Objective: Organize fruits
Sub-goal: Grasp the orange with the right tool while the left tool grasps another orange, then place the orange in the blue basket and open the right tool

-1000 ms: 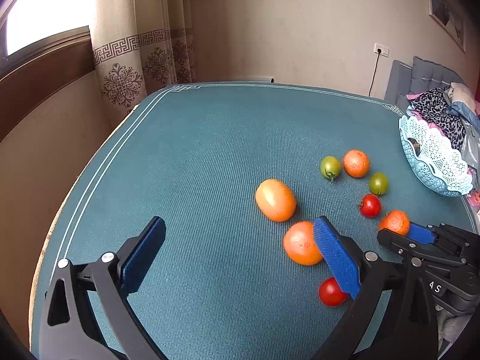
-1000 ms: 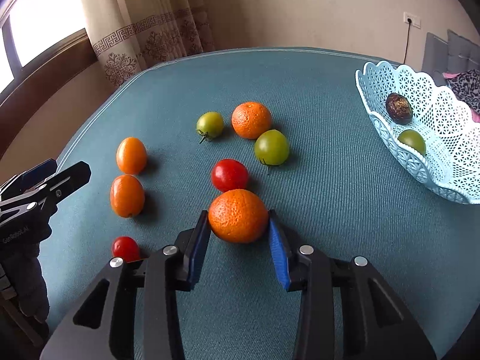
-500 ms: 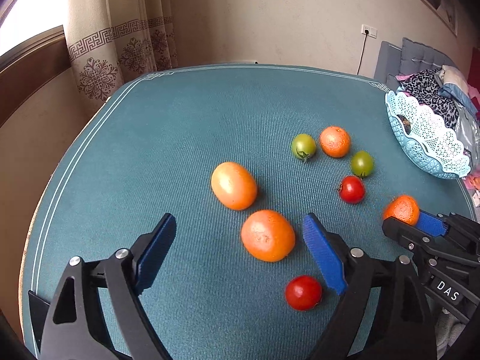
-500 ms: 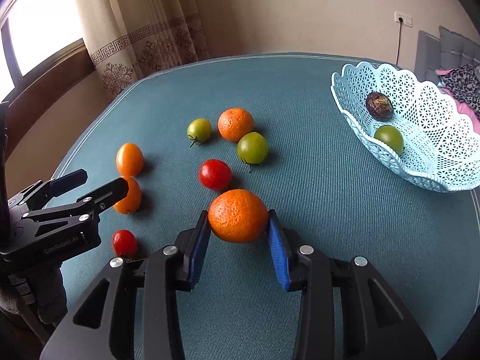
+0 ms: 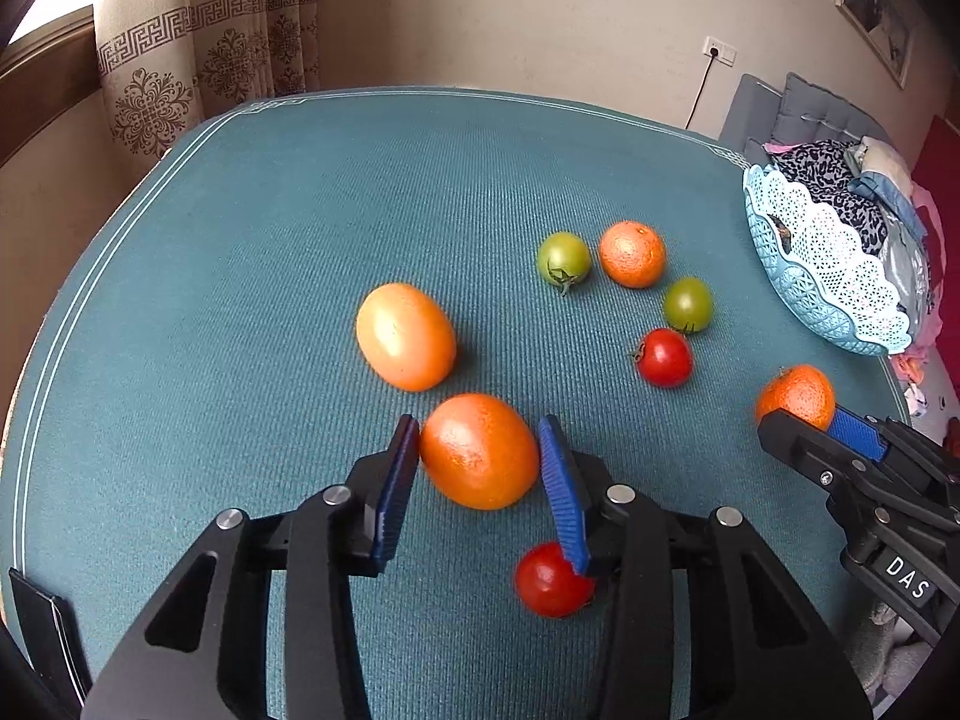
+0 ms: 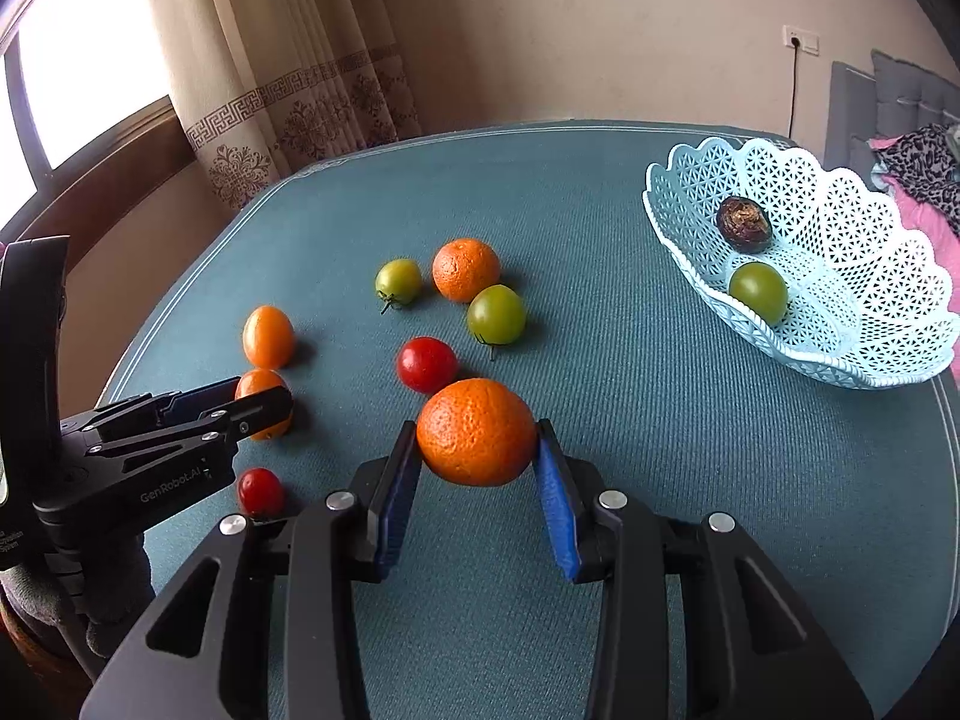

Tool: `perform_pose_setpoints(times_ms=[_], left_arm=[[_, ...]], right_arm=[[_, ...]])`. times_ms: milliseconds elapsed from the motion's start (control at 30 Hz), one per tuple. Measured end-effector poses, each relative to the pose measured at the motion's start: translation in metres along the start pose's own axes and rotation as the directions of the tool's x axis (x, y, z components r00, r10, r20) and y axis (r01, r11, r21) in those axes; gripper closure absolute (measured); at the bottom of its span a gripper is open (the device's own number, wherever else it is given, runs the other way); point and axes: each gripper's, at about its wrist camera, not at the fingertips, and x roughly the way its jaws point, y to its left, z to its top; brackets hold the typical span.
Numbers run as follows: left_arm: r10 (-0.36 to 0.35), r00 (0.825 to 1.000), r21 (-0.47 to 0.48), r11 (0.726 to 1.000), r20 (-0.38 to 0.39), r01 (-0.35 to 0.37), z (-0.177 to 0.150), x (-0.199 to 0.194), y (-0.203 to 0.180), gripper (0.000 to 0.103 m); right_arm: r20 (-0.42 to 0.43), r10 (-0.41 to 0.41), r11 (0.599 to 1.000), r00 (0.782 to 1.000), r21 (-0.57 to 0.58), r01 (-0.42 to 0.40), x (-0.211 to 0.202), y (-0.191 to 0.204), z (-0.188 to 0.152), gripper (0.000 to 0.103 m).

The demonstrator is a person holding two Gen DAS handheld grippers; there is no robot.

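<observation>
Teal cloth covers the worktop (image 5: 240, 252) where the left hand-held gripper (image 5: 480, 474) brackets a smooth oval orange fruit (image 5: 478, 450), apparently gripped; the right hand-held gripper (image 6: 476, 468) clamps a dimpled round mandarin (image 6: 476, 431), the pale-blue lattice basket (image 6: 870, 354) lying ahead to its right.

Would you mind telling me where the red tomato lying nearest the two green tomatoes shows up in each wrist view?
Left wrist view: the red tomato sits right of centre, just below the nearer green tomato.
Right wrist view: it lies left of centre, just beyond the orange held in the right gripper.
Shared landmark: the blue basket, at the right in both.
</observation>
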Motion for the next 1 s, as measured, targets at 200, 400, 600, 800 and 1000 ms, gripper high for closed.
perform_pose_setpoints(times_ms=[200, 400, 600, 800, 1000], left_arm=[[0.008, 1.000, 0.013, 1.000, 0.017, -0.009, -0.001, -0.008, -0.005, 0.061], [0.004, 0.999, 0.039, 0.999, 0.053, -0.006, 0.004, -0.023, -0.016, 0.061], [-0.007, 0.996, 0.069, 0.998, 0.088, 0.001, 0.011, -0.038, -0.031, 0.061], [-0.018, 0.994, 0.096, 0.995, 0.109, 0.007, 0.018, -0.046, -0.045, 0.061], [-0.024, 0.993, 0.124, 0.992, 0.119, 0.009, 0.023, -0.049, -0.062, 0.061]], right_arm=[[0.021, 0.003, 1.000, 1.000, 0.007, -0.003, -0.008, -0.003, 0.003, 0.065], [0.068, -0.007, 0.999, 0.998, 0.033, 0.005, -0.023, -0.012, 0.011, 0.065], [0.123, -0.050, 0.995, 0.991, 0.089, 0.039, -0.040, -0.036, 0.020, 0.065], [0.164, -0.120, 0.983, 0.979, 0.154, 0.095, -0.052, -0.070, 0.029, 0.065], [0.178, -0.199, 0.966, 0.964, 0.201, 0.163, -0.056, -0.103, 0.034, 0.065]])
